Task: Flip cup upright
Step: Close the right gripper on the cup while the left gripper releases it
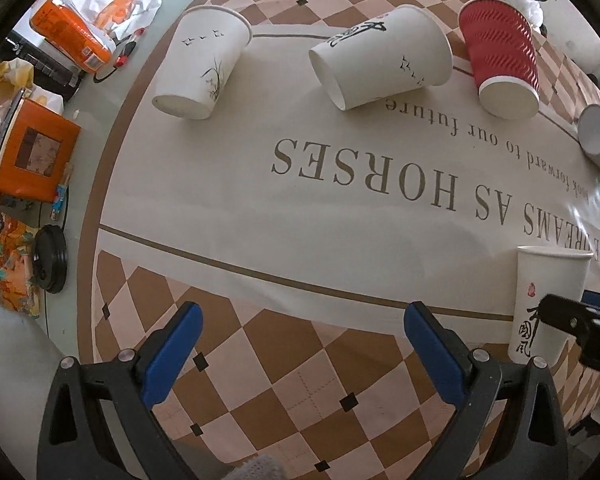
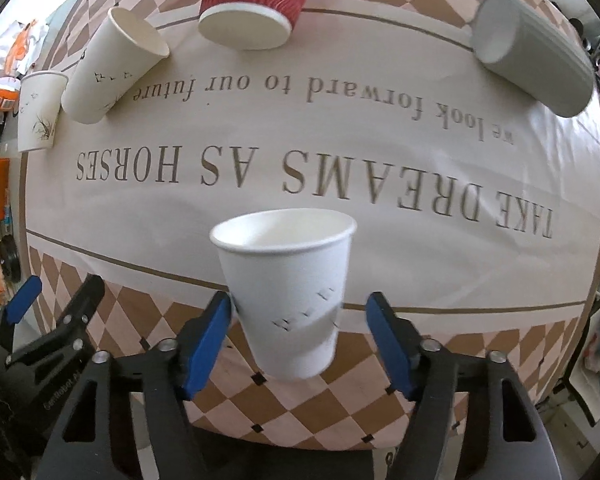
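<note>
A white paper cup (image 2: 290, 300) stands upright on the tablecloth between my right gripper's (image 2: 300, 340) open blue pads; the left pad (image 2: 208, 344) touches it, the right pad is apart. The same cup (image 1: 546, 304) shows at the right of the left wrist view, next to the other gripper's black body. My left gripper (image 1: 300, 352) is open and empty above the checkered border. Further back, a white cup with grass print (image 1: 204, 64) stands upside down, a white cup with calligraphy (image 1: 384, 56) lies on its side, a red ribbed cup (image 1: 500, 60) is upside down, and a grey cup (image 2: 536, 56) lies on its side.
The tablecloth (image 1: 300, 208) carries large printed lettering and a brown checkered border. Left of it, on the table edge, lie an orange packet (image 1: 68, 36), an orange box (image 1: 36, 152), a black lid (image 1: 52, 256) and crumpled wrappers.
</note>
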Available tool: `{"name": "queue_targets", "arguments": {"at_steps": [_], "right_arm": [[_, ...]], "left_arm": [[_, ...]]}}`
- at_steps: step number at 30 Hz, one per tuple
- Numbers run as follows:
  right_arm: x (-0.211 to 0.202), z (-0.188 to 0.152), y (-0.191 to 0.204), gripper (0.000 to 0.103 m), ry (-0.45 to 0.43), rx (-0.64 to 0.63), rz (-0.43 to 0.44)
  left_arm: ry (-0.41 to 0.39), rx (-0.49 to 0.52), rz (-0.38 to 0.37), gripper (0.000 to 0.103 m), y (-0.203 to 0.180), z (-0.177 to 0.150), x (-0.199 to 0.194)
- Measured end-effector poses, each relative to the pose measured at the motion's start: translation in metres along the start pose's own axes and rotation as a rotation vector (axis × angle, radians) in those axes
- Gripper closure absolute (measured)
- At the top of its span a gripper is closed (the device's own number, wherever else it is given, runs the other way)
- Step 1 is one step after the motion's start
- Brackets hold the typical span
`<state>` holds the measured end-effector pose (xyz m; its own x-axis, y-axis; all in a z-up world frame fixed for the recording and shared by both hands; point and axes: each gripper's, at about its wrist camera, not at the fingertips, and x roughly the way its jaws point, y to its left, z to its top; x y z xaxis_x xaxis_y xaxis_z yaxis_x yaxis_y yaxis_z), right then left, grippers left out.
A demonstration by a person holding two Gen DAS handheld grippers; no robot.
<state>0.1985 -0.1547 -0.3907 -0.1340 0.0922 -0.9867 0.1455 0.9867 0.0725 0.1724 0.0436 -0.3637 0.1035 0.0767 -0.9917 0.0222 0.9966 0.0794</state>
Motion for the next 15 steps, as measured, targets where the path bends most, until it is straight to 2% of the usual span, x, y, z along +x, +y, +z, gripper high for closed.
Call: {"name": "queue_targets", "arguments": {"at_steps": [4,12,15], "right_arm": [[0.007,0.002,0.009,0.042,-0.011,0.024,0.013],[0.0,0.009,-0.001,0.043,-0.043,0.125,0.037],[-0.013,0.005,-0.014,0.043,-0.104,0.159,0.06]], "left_arm": [[0.006,0.011,-0.002,0.0,0.001,0.002,0.002],[0.037,0.02,-0.017,0.0,0.001,0.004,0.011],[0.054,0.021,-0.027,0.0,0.002,0.006,0.015]]}}
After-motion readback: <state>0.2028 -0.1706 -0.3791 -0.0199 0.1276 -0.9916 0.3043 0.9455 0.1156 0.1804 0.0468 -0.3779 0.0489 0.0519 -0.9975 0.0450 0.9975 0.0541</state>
